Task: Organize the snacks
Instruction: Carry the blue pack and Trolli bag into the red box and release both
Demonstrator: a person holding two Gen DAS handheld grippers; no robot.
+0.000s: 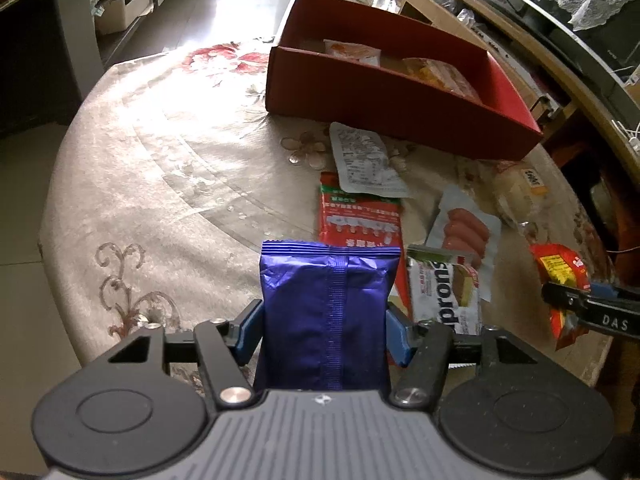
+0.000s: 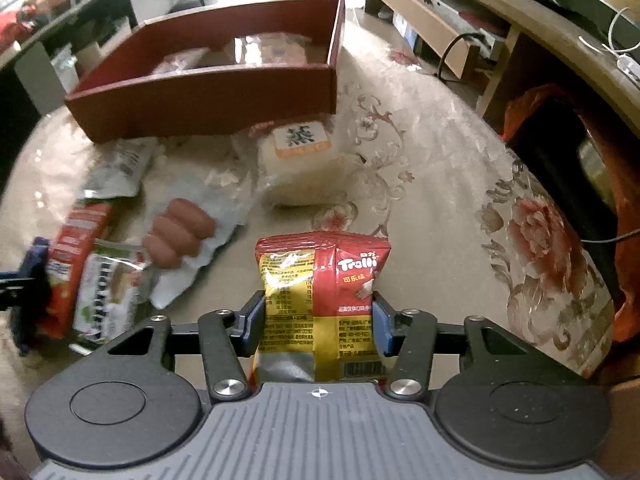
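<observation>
Left tool (image 1: 324,322) clamps a purple foil packet (image 1: 326,312), right tool (image 2: 318,320) a Trolli bag (image 2: 320,300); two packets sit in the red box (image 1: 400,92), five snacks left mid-worktop.

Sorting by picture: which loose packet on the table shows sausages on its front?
The white sausage packet, lying between the red-and-green packet and the clear-wrapped bun; no other shows sausages.

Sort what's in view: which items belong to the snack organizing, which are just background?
Job:
- shiny blue foil packet, gripped by left gripper
- red-and-yellow Trolli candy bag, gripped by right gripper
- red cardboard box
- white sausage pouch
- red-and-green flat packet
- clear-wrapped white cake

Background:
- floral tablecloth
- wooden shelf unit
</observation>
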